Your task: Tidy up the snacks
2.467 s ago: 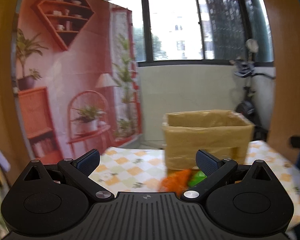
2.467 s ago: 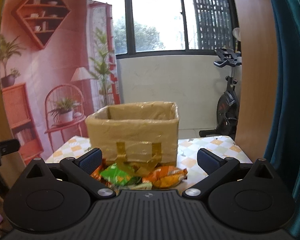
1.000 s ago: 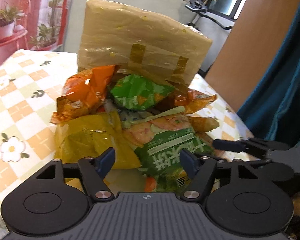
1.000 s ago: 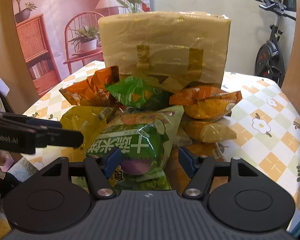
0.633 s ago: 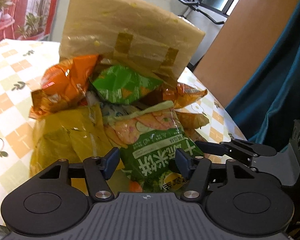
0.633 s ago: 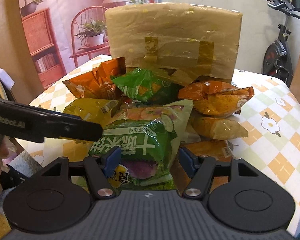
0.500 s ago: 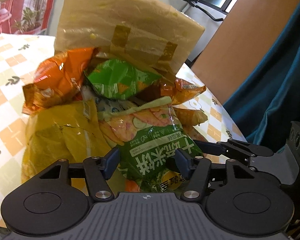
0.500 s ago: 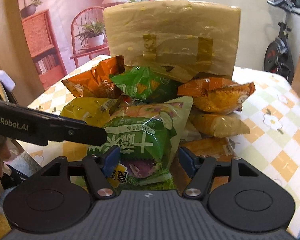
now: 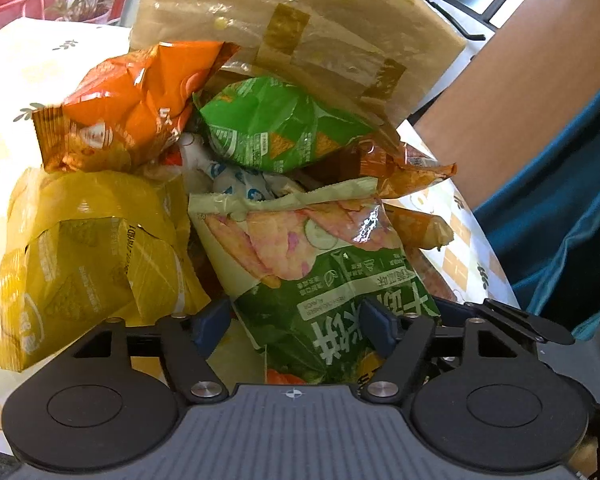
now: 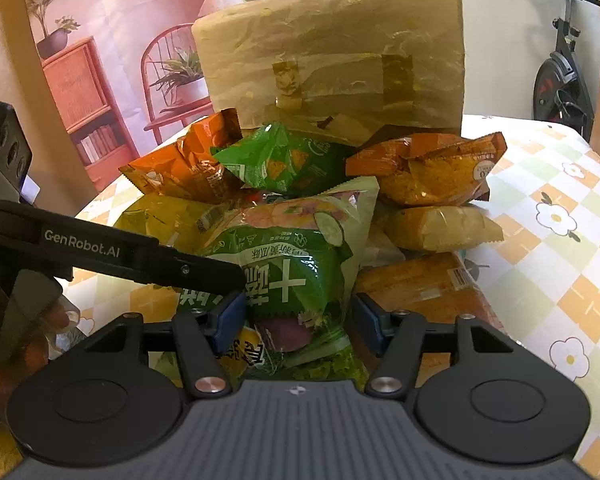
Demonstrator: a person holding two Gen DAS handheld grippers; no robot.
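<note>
A heap of snack bags lies on the table in front of a tall taped cardboard box (image 9: 300, 12) (image 10: 340, 52). Nearest to me is a big green bag (image 9: 320, 280) (image 10: 292, 272) with white lettering. My left gripper (image 9: 292, 325) straddles its near end, the jaws opening, pads clear of it. My right gripper (image 10: 298, 319) also has this bag between its jaws, which are closing; the blue pads sit at its sides without squeezing it. One left finger (image 10: 140, 254) reaches in from the left in the right wrist view.
A yellow bag (image 9: 88, 256), an orange bag (image 9: 132, 100) and a small green bag (image 9: 272, 124) fill the left and middle of the heap. Orange bags (image 10: 424, 168) lie to the right. Checked tablecloth (image 10: 560, 248), teal curtain (image 9: 560, 200), exercise bike (image 10: 560, 76).
Both grippers have come down from facing the box and window onto the heap. The left slid over from the yellow bag to the big green bag and widened; the right jaws narrowed.
</note>
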